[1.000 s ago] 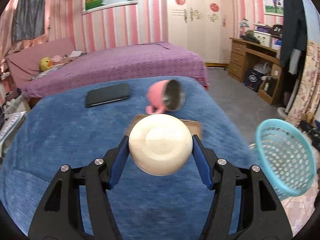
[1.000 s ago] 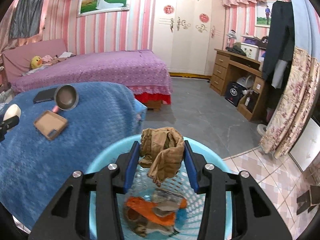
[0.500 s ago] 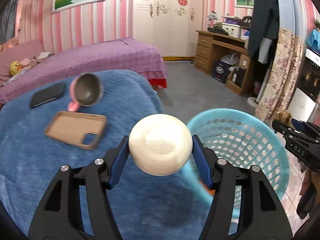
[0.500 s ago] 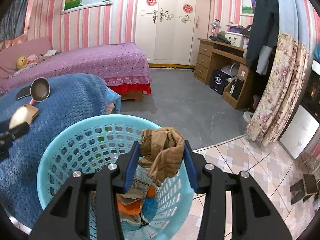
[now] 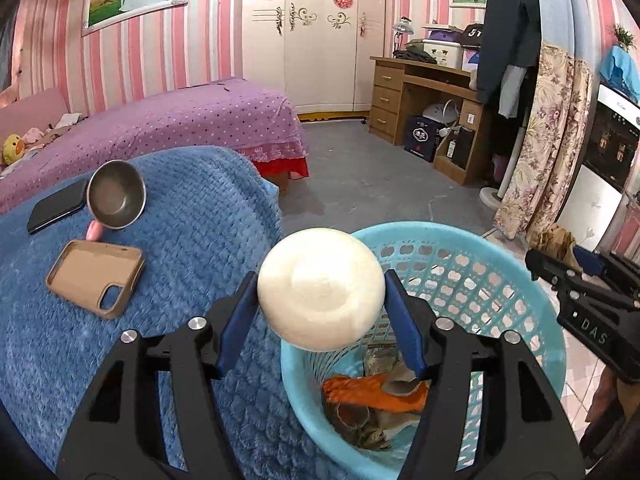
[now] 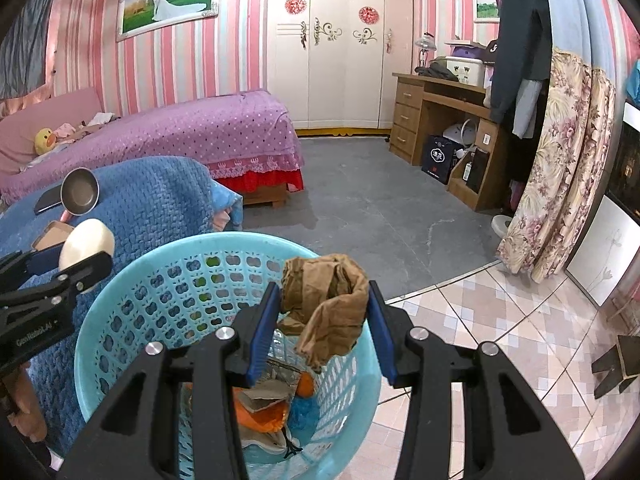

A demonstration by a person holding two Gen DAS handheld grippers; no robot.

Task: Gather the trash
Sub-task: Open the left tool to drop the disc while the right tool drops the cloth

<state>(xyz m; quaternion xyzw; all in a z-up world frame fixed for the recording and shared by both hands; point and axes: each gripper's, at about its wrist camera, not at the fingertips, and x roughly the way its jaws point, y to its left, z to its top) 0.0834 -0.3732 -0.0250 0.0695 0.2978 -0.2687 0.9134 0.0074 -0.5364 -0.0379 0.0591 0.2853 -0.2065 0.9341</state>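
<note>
My left gripper [image 5: 320, 300] is shut on a cream round object [image 5: 320, 294] and holds it over the near rim of the light-blue mesh basket [image 5: 500, 276]. It also shows in the right wrist view [image 6: 86, 246]. My right gripper [image 6: 322, 312] is shut on a crumpled brown paper [image 6: 326, 300] above the basket [image 6: 132, 312]. The basket holds orange and brown scraps [image 5: 372, 394]. In the left wrist view the right gripper [image 5: 560, 258] is at the basket's far right rim.
A blue blanket [image 5: 180, 240] covers the surface left of the basket. On it lie a tan phone case [image 5: 96, 276], a pink metal-lined cup [image 5: 116, 194] on its side and a black phone [image 5: 56, 210]. Purple bed [image 5: 160, 124], wooden desk [image 5: 424, 96], floral curtain [image 5: 548, 148].
My left gripper has swung right from over the blanket to the basket's rim with the cream object. My right gripper, still holding the paper, stays over the basket.
</note>
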